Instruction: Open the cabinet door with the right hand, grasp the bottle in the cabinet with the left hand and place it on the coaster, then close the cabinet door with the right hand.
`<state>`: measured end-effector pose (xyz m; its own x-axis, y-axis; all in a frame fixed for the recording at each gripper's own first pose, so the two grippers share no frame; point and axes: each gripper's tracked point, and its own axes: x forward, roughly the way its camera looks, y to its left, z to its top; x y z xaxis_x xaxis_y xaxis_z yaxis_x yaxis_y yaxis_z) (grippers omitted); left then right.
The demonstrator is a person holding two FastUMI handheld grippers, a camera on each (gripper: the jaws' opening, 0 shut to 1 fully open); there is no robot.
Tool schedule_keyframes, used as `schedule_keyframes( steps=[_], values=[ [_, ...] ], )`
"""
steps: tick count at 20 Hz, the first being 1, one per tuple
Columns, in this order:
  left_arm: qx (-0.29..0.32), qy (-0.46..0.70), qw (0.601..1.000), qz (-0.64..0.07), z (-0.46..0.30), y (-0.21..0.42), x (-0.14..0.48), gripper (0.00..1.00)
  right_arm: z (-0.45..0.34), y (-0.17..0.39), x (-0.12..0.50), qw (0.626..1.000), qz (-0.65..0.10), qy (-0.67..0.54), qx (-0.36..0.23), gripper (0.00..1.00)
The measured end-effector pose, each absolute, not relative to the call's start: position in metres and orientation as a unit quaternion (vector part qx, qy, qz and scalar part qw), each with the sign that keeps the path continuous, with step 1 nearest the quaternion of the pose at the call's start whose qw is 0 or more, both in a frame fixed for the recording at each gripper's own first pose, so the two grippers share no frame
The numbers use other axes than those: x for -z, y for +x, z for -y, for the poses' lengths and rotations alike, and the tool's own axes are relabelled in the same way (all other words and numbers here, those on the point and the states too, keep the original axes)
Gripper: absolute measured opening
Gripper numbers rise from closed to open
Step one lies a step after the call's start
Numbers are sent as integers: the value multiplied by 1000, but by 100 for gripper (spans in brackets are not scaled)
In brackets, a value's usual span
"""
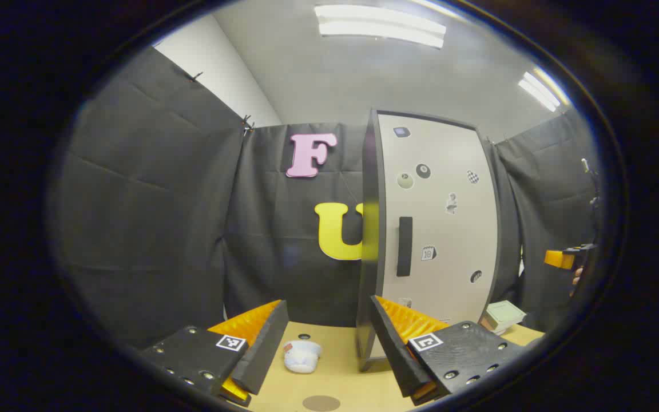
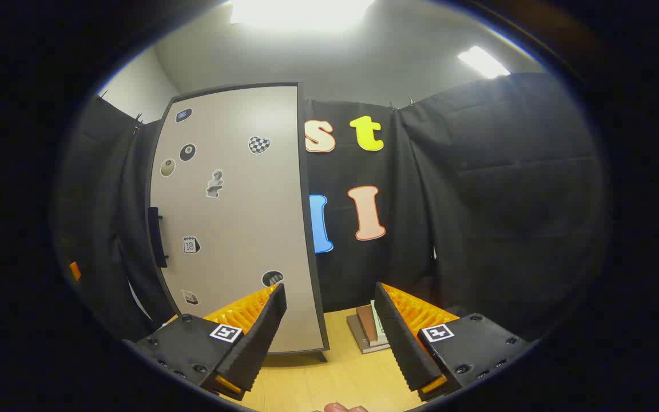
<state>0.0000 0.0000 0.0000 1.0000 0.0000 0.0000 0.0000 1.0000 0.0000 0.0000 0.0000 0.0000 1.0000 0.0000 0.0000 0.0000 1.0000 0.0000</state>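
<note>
A tall grey cabinet [image 1: 438, 229] stands on the wooden table, its door closed, with a dark vertical handle [image 1: 404, 246] and several stickers on the front. In the right gripper view the same cabinet door [image 2: 232, 217] fills the left half, its handle [image 2: 158, 237] at the far left edge. A round brown coaster [image 1: 321, 403] lies at the table's near edge. My left gripper [image 1: 326, 343] is open and holds nothing, low over the table and left of the cabinet. My right gripper [image 2: 329, 332] is open too, facing the cabinet's right edge. The bottle is hidden.
A crumpled white object [image 1: 302, 355] lies on the table between the left fingers. A stack of books [image 2: 366, 332] rests right of the cabinet, also seen as books [image 1: 504, 315] in the left gripper view. The other gripper [image 1: 564, 258] shows at the far right.
</note>
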Motion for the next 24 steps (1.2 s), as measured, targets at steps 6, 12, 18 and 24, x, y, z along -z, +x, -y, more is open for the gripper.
schedule_keyframes(
  steps=[6, 12, 18, 24],
  values=[
    [6, 24, 1000, -2, 1, -10, 8, 86, -17, -5, -3, 1000, 2, -4, -15, 98],
    [13, 17, 1000, -9, 6, -11, 17, 85, -32, -6, -2, 1000, -1, -9, -30, 98],
    [15, 14, 1000, -17, 7, -10, 26, 85, -47, -4, 1, 999, -10, -12, -45, 98],
    [4, 9, 1000, -26, 0, -13, 41, 85, -70, 0, -7, 997, -16, -10, -75, 95]
  ],
)
